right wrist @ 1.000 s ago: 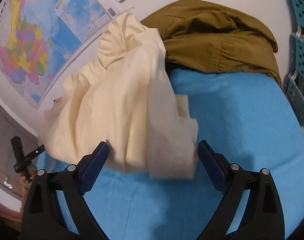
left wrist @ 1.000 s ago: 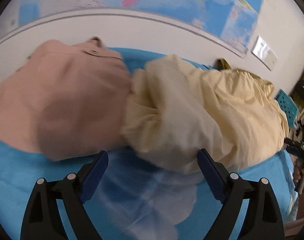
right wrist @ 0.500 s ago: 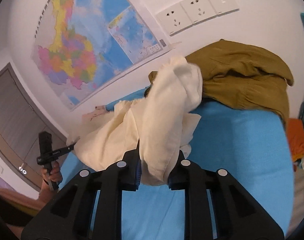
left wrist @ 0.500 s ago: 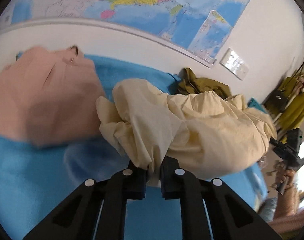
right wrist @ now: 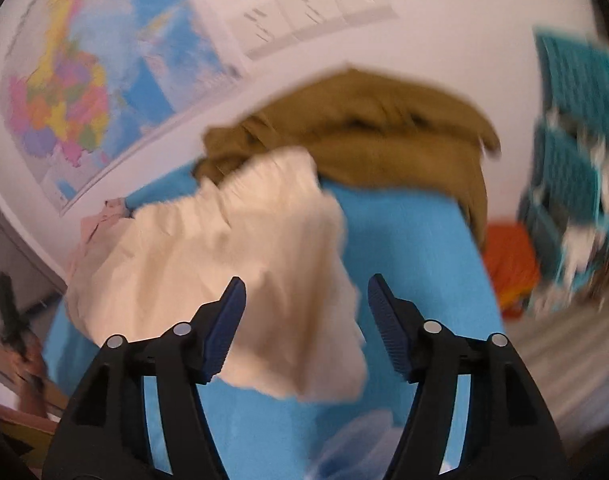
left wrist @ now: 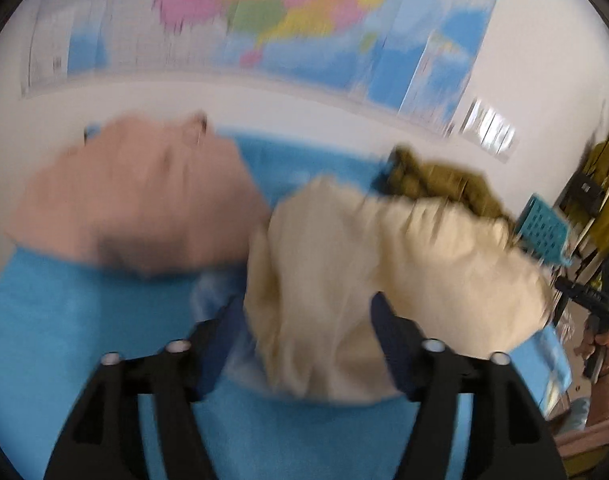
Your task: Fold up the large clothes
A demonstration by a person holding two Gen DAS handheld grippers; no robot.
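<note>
Here the cream garment (left wrist: 384, 280) lies bunched on the blue cloth-covered surface (left wrist: 84, 340), between a pink garment (left wrist: 136, 196) and an olive garment (right wrist: 384, 136). The left gripper (left wrist: 308, 320) has just been opening, its 2 fingers spread with cream fabric between them, unpinched. The right gripper (right wrist: 306, 308) has likewise just been opening, fingers apart over the cream cloth.

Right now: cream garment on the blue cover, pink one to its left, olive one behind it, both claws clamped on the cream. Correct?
Not quite. Both claws are open: the left claw and right claw have just opened and stand apart around the cream garment, as both wrist views show. The rest holds.
</note>
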